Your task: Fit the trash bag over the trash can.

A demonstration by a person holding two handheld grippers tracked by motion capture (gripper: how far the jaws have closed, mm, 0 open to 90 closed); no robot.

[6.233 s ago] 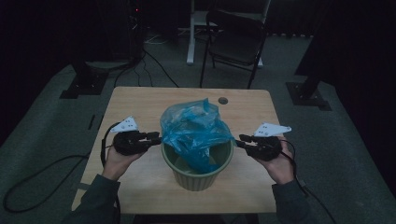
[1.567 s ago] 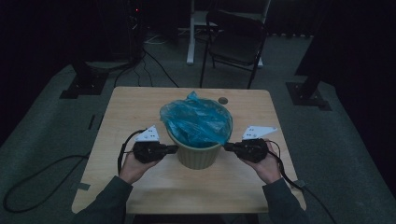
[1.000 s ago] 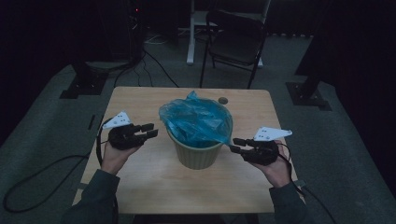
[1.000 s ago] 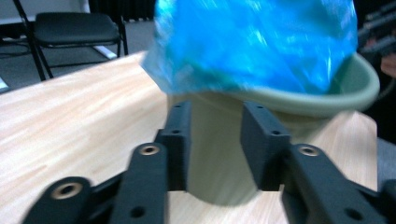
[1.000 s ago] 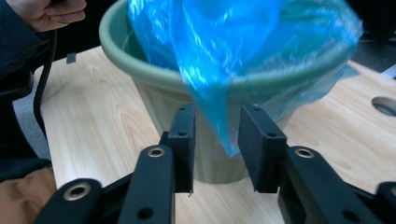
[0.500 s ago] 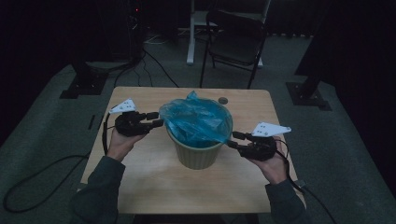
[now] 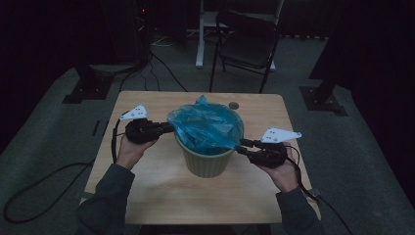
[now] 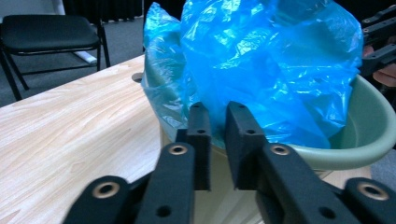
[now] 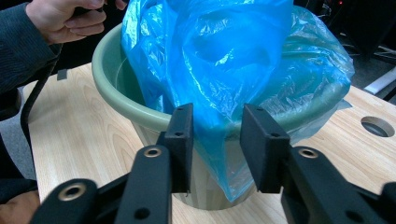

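bag (image 7: 208,125) lies between our grippers, over the bin (image 7: 205,164) rim | left gripper (image 8: 217,135) – jaws just narrowed, nearly shut at the film | right gripper (image 9: 215,144) – agape, bag edge between, unpinched

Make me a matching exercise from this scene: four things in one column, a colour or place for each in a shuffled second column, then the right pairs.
1. bag
2. bin
3. chair
4. round hole

a. black, on the floor beyond the table
b. pale green, standing on the table
c. in the tabletop near its far edge
d. blue plastic, draped over the bin's rim

Pairs: 1-d, 2-b, 3-a, 4-c
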